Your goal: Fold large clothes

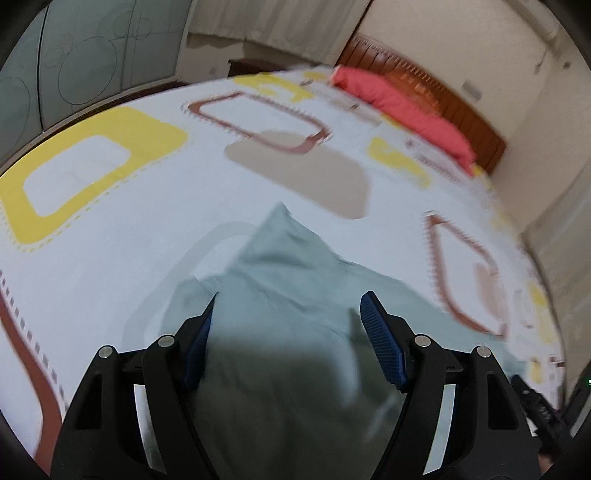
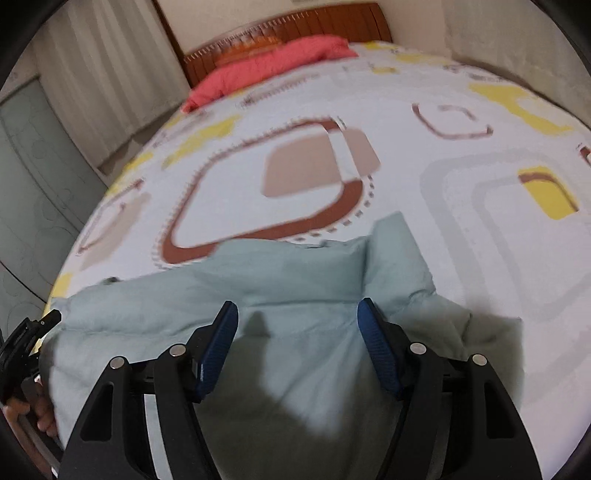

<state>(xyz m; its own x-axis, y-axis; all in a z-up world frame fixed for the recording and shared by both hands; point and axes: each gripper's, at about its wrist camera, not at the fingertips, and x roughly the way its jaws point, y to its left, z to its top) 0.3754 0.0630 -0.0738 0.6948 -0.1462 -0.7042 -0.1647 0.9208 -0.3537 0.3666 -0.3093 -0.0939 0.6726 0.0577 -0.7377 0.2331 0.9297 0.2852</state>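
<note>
A pale grey-green padded garment [image 1: 280, 295] lies crumpled on the patterned bed sheet [image 1: 110, 258] near the bed's front edge. In the left wrist view my left gripper [image 1: 291, 299] hovers over it, open, with the blue pads [image 1: 380, 339] wide apart and cloth below them. The right wrist view shows the same garment [image 2: 295, 273], one flap pointing toward the headboard. My right gripper [image 2: 297, 302] hangs above it, open, its pads clear of the fabric. At the far left edge of that view is the left gripper's black body [image 2: 26, 343].
A red pillow [image 2: 266, 66] lies against the wooden headboard [image 2: 288, 26] at the far end of the bed. A pale wardrobe [image 1: 92, 62] and curtains [image 2: 103, 74] stand beside the bed. A hand [image 2: 40, 413] shows at the lower left.
</note>
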